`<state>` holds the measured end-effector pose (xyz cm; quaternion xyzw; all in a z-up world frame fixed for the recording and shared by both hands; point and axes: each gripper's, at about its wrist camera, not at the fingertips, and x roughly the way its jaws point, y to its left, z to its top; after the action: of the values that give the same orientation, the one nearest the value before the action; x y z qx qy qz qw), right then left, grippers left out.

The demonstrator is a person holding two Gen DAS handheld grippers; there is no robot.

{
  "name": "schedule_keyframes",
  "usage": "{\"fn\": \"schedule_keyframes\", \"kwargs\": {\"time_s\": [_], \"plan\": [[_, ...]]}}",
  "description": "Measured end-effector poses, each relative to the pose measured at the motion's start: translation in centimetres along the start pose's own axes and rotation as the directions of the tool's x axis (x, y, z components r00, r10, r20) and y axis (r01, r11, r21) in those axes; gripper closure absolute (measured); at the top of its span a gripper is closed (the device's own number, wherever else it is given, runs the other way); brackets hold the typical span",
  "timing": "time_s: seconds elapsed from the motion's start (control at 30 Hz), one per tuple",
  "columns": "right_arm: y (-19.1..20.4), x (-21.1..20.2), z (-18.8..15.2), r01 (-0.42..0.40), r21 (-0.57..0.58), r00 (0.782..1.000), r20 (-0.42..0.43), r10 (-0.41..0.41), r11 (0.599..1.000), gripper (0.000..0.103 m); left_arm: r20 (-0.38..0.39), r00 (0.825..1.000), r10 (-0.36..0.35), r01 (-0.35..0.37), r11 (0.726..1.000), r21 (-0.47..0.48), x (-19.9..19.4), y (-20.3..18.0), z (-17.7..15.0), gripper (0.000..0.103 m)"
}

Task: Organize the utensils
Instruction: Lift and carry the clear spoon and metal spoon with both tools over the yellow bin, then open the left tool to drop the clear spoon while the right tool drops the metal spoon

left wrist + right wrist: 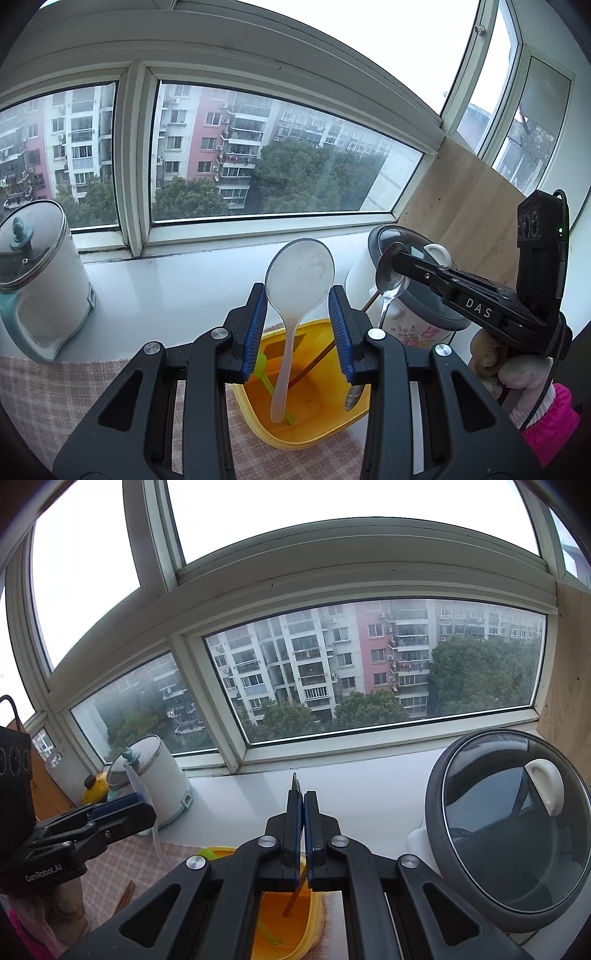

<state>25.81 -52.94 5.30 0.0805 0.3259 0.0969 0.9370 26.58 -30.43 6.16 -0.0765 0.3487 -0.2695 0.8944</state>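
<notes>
Left view: the left gripper (298,295) pinches a white plastic spoon (299,273) above the yellow tub (332,428); it could slip and clatter down. Right view: the right gripper (303,805) clamps a metal spoon edge-on over a white windowsill (369,794) facing apartment blocks.

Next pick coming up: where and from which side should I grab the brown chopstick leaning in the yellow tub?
Take the chopstick near its raised upper end, where it leans over the yellow tub's far rim. Come from above, jaws across the shaft; the lower end lies deep inside.
</notes>
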Motion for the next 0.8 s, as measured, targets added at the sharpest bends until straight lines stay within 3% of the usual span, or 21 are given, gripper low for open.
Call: {"fn": "schedule_keyframes", "kwargs": {"time_s": [0.43,0.53,0.6,0.8], "plan": [[1.1,1.8,-1.5,-0.018,-0.044,0.998,-0.058,0.015,0.999,0.102,-0.056,0.998,-0.003,0.004,1.0,0.018,0.9,0.3,-1.8,0.069],[1.2,1.9,-1.8,-0.028,-0.037,0.998,-0.064,0.025,0.999,0.093,-0.055,0.998,0.005,-0.003,0.999,0.032,0.8,0.2,-2.0,0.069],[1.3,1.8,-1.9,-0.024,-0.029,0.998,-0.059,0.022,0.999,0.074,-0.057,0.998,0.008,-0.005,0.999,0.041,0.5,0.1,-2.2,0.068],[1.3,1.0,-2.5,-0.02,-0.005,0.998,-0.055,0.02,1.0,0.072,-0.052,0.999,0.016,-0.014,0.999,0.035,-0.5,0.6,-2.6,0.067]]}}
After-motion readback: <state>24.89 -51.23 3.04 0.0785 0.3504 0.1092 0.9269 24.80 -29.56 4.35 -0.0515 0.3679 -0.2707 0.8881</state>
